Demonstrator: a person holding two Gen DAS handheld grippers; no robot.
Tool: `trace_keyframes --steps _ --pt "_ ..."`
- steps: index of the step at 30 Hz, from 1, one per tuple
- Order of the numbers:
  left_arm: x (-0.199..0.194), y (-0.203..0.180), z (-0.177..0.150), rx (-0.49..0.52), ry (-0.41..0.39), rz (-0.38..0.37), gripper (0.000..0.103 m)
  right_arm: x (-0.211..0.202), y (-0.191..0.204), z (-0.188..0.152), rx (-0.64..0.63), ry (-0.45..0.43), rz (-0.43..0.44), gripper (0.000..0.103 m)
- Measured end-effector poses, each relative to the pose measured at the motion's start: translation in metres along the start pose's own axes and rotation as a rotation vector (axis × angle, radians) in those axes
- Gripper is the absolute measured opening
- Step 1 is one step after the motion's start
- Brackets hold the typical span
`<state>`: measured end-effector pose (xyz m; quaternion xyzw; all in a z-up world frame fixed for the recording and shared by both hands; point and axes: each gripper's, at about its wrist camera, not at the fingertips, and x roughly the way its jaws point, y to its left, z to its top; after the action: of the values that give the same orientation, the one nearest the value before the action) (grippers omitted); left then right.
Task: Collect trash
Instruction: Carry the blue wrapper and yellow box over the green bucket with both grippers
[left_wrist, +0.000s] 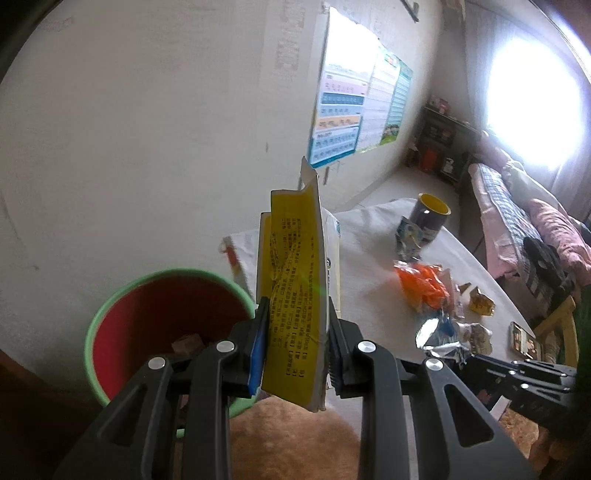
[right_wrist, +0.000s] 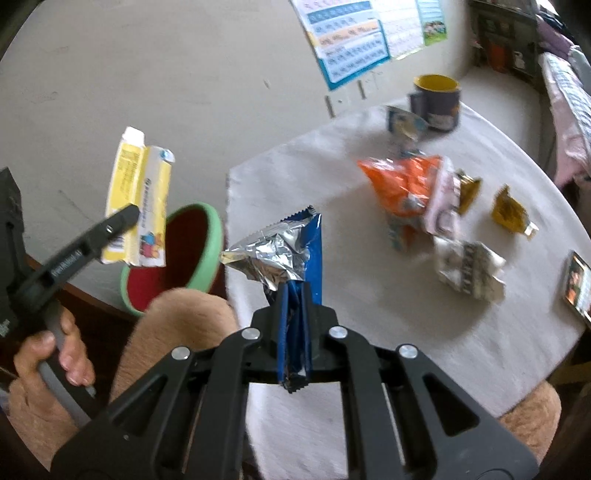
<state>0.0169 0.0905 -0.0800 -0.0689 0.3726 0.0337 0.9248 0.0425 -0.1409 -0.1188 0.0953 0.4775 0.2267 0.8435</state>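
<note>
My left gripper (left_wrist: 297, 343): matte black linkage arms with triangular cutouts, four round silver pivot pins across the top. Fingers (left_wrist: 258, 354) are black blocks faced with blue pads; the other pad shows a ribbed face. Right gripper (right_wrist: 294, 314): same black frame, same four silver pins, blue pads. Side-on, the left unit carries small white lettering on its black arm, unreadable, and a grey curved handle. My left hand (right_wrist: 55, 354) wears no glove.
</note>
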Motion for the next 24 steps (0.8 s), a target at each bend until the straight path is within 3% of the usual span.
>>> trace_keyframes --steps 24 --pt "0.006 0.106 -0.025 -0.173 0.033 0.165 0.025 0.057 0.114 0.051 -0.171 0.021 0.134 0.008"
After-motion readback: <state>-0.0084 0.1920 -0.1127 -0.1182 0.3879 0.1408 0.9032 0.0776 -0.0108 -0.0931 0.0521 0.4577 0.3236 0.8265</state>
